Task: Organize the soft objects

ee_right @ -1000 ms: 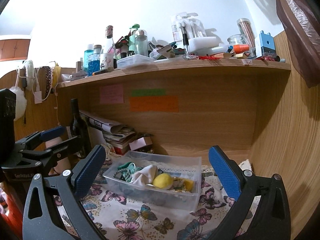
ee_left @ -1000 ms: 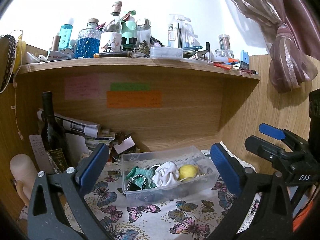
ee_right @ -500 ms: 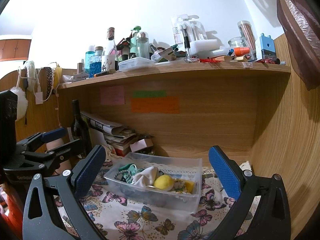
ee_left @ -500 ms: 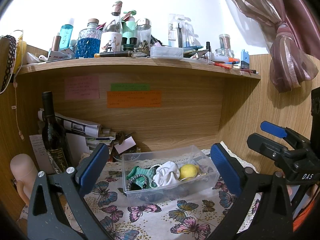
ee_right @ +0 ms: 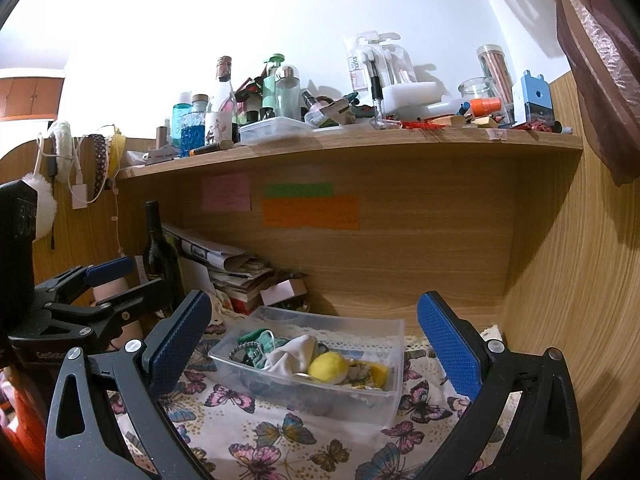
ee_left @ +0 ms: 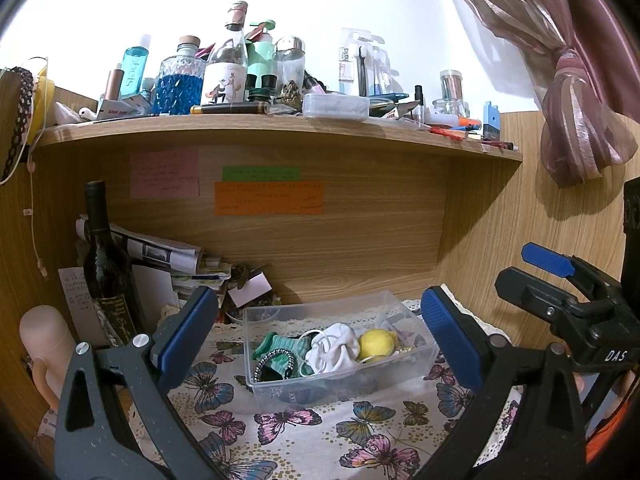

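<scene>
Soft items, white cloth [ee_left: 334,346] and yellow ball [ee_left: 376,345], already lie inside the clear bin [ee_left: 340,390]; both tongs, left [ee_left: 316,336] and right [ee_right: 314,340], hover apart, empty, before it.

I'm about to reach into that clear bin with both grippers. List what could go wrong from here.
1. The clear bin is light and sits on loose butterfly cloth; a push could slide it or bunch the cloth.
2. The white cloth, green striped fabric and yellow ball lie packed together, so a pinch may snag two.
3. The wine bottle stands close by the open left gripper; a wide swing might topple it.
</scene>
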Tool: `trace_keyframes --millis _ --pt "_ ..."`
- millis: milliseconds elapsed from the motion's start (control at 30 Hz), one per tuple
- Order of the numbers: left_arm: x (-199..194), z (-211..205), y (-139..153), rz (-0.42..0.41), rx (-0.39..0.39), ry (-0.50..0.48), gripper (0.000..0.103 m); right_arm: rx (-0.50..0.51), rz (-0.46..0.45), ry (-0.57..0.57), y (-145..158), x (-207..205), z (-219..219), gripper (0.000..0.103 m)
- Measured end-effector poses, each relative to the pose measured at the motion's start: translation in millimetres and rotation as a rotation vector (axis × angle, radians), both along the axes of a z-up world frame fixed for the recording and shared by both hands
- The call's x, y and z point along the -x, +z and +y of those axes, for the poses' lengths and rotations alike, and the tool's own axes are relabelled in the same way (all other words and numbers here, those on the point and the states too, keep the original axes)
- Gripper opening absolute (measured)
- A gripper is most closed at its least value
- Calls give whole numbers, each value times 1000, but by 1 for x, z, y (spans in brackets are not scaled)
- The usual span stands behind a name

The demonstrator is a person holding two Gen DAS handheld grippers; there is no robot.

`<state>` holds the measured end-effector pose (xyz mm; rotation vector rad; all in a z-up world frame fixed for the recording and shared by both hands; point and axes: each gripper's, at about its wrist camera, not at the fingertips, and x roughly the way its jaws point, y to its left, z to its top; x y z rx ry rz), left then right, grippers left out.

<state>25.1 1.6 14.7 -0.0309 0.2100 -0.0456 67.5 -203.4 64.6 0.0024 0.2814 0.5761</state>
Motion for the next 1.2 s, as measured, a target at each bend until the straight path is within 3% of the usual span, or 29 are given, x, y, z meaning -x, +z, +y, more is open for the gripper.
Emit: trace_keyframes --millis 1200 --pt "-3 -4 -2 19 17 -9 103 1 12 -3 -3 -4 0 103"
